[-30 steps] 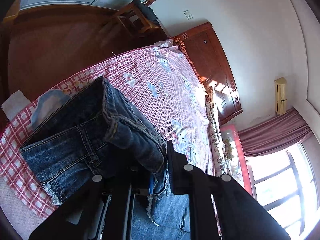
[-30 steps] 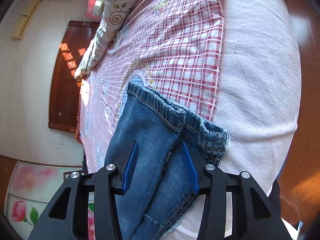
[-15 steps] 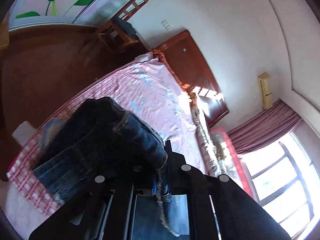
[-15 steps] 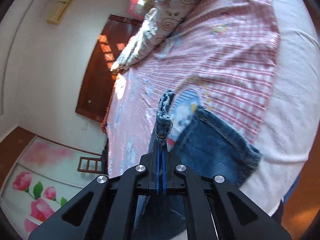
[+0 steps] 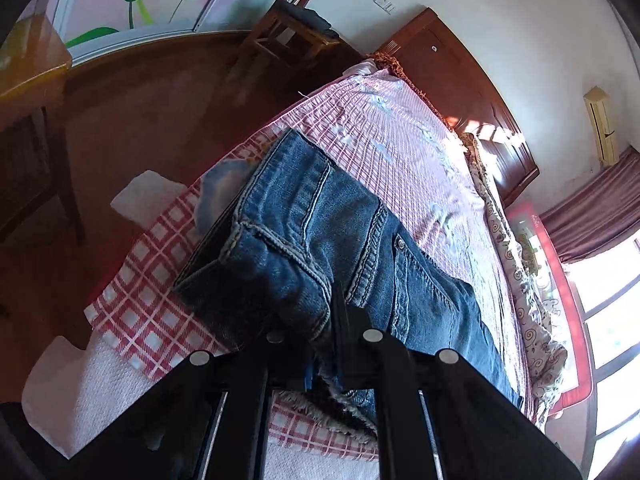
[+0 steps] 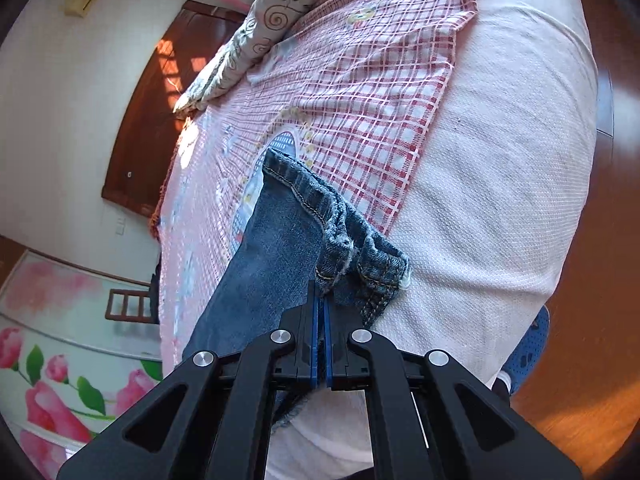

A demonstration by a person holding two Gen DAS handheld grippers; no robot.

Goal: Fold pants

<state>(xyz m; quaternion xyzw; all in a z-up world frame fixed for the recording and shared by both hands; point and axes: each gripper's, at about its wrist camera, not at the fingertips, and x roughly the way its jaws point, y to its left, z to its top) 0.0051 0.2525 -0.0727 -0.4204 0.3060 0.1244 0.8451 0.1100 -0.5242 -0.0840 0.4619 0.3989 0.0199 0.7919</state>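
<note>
A pair of blue jeans lies on the bed. In the left wrist view the waistband end (image 5: 320, 236) is bunched up, and my left gripper (image 5: 320, 320) is shut on a thick fold of it just above the checked sheet. In the right wrist view the leg hems (image 6: 320, 216) lie near the bed's edge, and my right gripper (image 6: 321, 296) is shut on the hem fabric, its blue pads pressed together.
The red-checked sheet (image 6: 380, 120) covers a white mattress (image 6: 500, 200). A patterned quilt (image 6: 272, 12) lies along the far side by the wooden headboard (image 5: 460, 76). A wooden chair (image 5: 288, 36) and a table (image 5: 32, 80) stand on the dark wood floor.
My right gripper closed on the hems, lifted them, then came back down toward the bed. My left gripper kept its hold and lowered the waistband closer to the sheet.
</note>
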